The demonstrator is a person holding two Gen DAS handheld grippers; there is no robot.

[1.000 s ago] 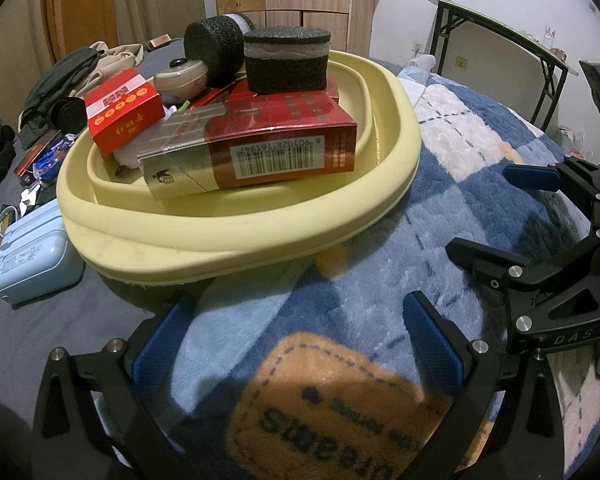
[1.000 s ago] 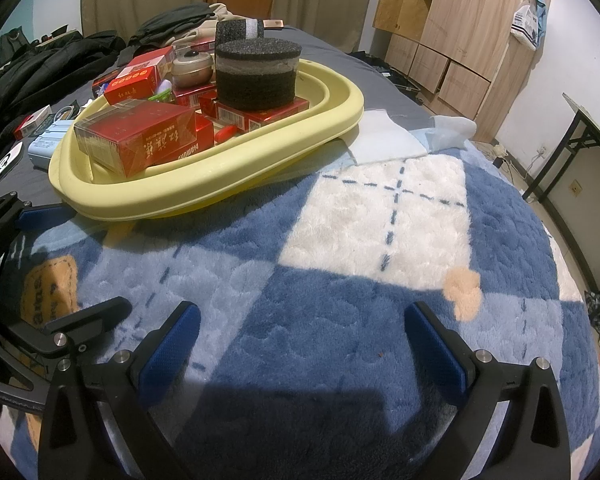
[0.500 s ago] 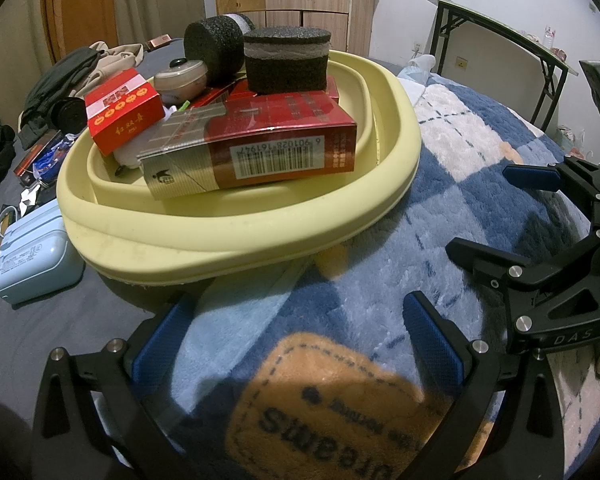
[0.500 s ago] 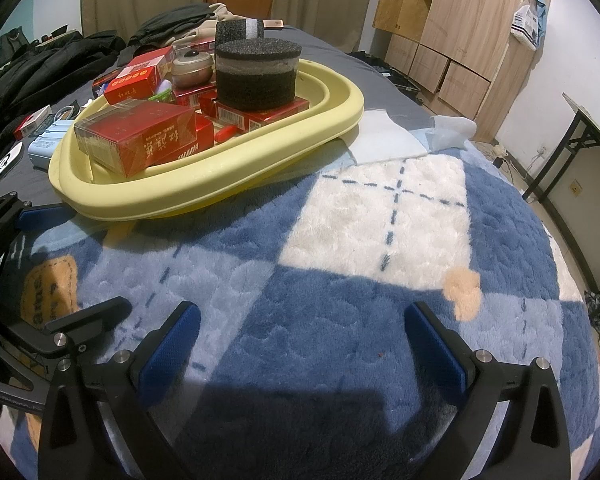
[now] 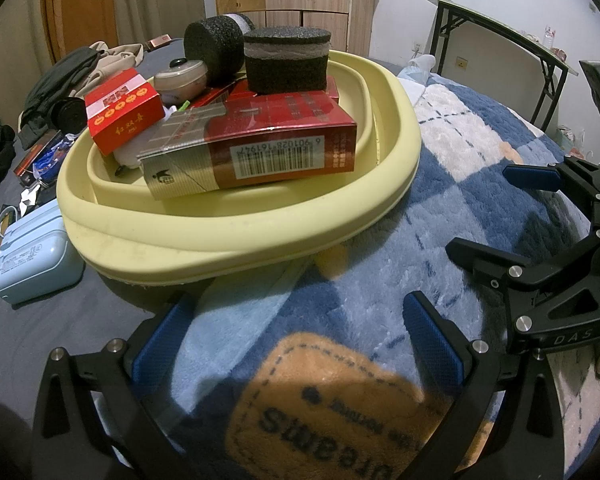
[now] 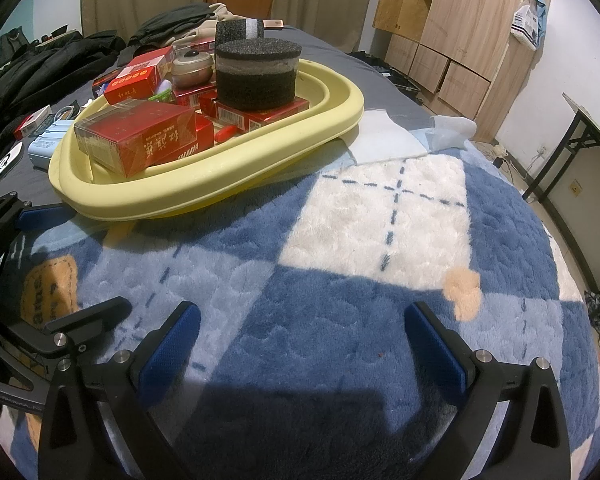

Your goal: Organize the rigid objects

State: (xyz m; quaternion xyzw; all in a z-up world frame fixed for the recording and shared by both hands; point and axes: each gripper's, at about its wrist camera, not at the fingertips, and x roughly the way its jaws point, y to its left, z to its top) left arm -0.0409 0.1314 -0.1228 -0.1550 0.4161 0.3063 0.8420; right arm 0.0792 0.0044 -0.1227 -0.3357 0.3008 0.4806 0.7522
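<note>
A pale yellow basin (image 5: pixel 236 236) (image 6: pixel 204 188) sits on a blue and white plush blanket (image 6: pixel 380 220). It holds red cartons (image 5: pixel 260 148) (image 6: pixel 140 140), a small red box (image 5: pixel 120 108), a black foam cylinder (image 5: pixel 286 60) (image 6: pixel 256 74), a second foam roll (image 5: pixel 208 46) and a small lidded pot (image 5: pixel 182 78) (image 6: pixel 192 68). My left gripper (image 5: pixel 296 344) is open and empty, just short of the basin's near rim. My right gripper (image 6: pixel 300 340) is open and empty over the blanket, to the right of the basin. The right gripper also shows in the left wrist view (image 5: pixel 500 208).
A light blue case (image 5: pixel 32 256) lies on the grey sheet left of the basin. Small packets, dark clothes and bags (image 6: pixel 40 68) lie beyond it. Wooden cabinets (image 6: pixel 460 20) stand at the back and a black-framed folding table (image 5: pixel 500 28) stands at the right.
</note>
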